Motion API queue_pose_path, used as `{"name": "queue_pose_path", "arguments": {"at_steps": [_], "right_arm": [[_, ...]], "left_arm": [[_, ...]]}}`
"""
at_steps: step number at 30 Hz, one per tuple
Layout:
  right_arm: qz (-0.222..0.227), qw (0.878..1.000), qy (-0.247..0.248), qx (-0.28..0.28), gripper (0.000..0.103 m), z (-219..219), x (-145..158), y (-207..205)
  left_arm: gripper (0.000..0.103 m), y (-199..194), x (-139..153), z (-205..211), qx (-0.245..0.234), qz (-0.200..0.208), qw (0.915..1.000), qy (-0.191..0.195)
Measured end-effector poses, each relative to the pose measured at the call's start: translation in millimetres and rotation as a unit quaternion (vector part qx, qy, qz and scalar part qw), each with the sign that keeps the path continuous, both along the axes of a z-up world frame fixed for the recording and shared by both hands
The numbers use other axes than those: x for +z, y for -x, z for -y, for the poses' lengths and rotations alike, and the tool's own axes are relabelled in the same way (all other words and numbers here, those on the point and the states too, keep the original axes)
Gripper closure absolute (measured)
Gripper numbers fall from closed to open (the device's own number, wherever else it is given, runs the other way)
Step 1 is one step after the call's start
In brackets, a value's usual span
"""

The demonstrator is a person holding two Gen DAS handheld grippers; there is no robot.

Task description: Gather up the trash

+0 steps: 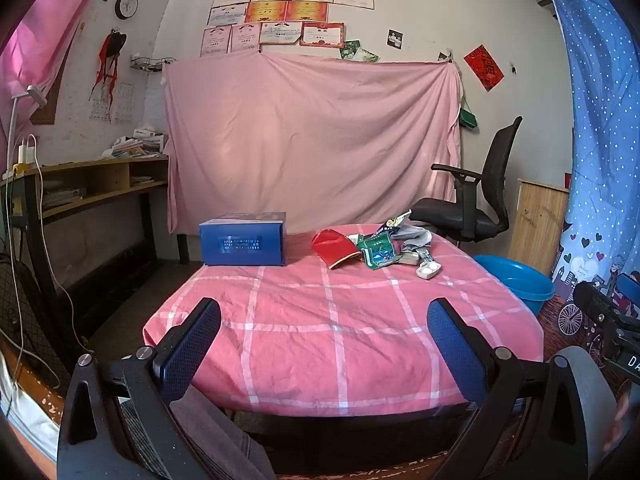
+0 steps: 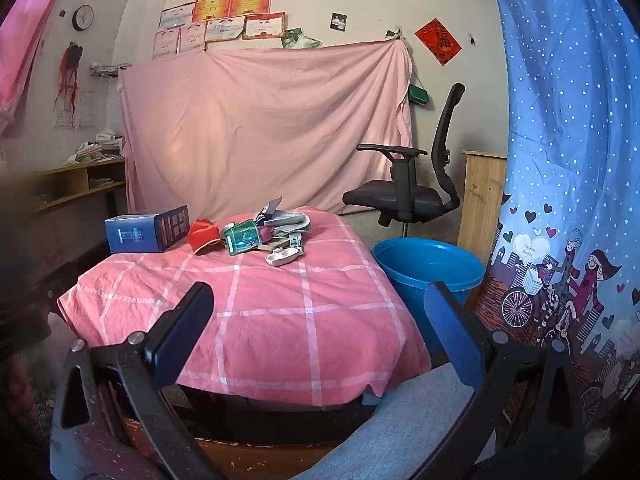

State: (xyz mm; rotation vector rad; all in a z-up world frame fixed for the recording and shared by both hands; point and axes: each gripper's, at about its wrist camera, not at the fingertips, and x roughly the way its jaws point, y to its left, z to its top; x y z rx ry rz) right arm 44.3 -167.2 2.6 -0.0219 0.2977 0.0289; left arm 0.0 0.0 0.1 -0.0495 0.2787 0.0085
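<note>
I see low table under pink checked cloth [image 1: 340,332], my landmark. Left of it: wooden shelf desk [image 1: 100,184]. On its far left part: one blue rectangular cardboard box [image 1: 243,239]. Right of box, far centre: trash heap [image 1: 380,250] – one red wrapper, one green packet, one white plastic case; rest tangled, uncountable. Right of table, on floor: one blue plastic tub [image 2: 428,270]; behind, one black office chair [image 2: 408,188]. My left gripper [image 1: 324,340] and right gripper [image 2: 320,328] both spread wide, empty, at near edge.
</note>
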Motion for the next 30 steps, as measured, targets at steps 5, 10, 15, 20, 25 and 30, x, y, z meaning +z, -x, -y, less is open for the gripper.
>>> {"name": "queue_pose_path", "arguments": {"at_steps": [5, 10, 15, 20, 25, 30], "right_arm": [[0.001, 1.0, -0.003, 0.0, 0.0, 0.5, -0.1, 0.1], [0.001, 1.0, -0.004, 0.0, 0.0, 0.5, -0.3, 0.1], [0.0, 1.0, -0.004, 0.0, 0.0, 0.4, -0.3, 0.2], [0.0, 1.0, -0.005, 0.0, 0.0, 0.4, -0.4, 0.2], [0.0, 1.0, -0.006, -0.001, 0.0, -0.3, -0.5, 0.0], [-0.001, 1.0, -0.006, 0.0, 0.0, 0.0, -0.8, -0.4]], "left_arm": [[0.002, -0.1, -0.1, 0.2, 0.0, 0.0, 1.0, -0.001], [0.002, 0.0, -0.1, 0.1, 0.0, 0.001, 1.0, 0.0], [0.002, -0.1, -0.1, 0.1, 0.0, 0.0, 1.0, 0.0], [0.002, -0.1, -0.1, 0.1, 0.0, 0.0, 1.0, -0.001], [0.002, -0.1, -0.1, 0.1, 0.0, 0.0, 1.0, -0.001], [0.002, -0.1, -0.1, 0.1, 0.0, 0.001, 1.0, -0.001]]}}
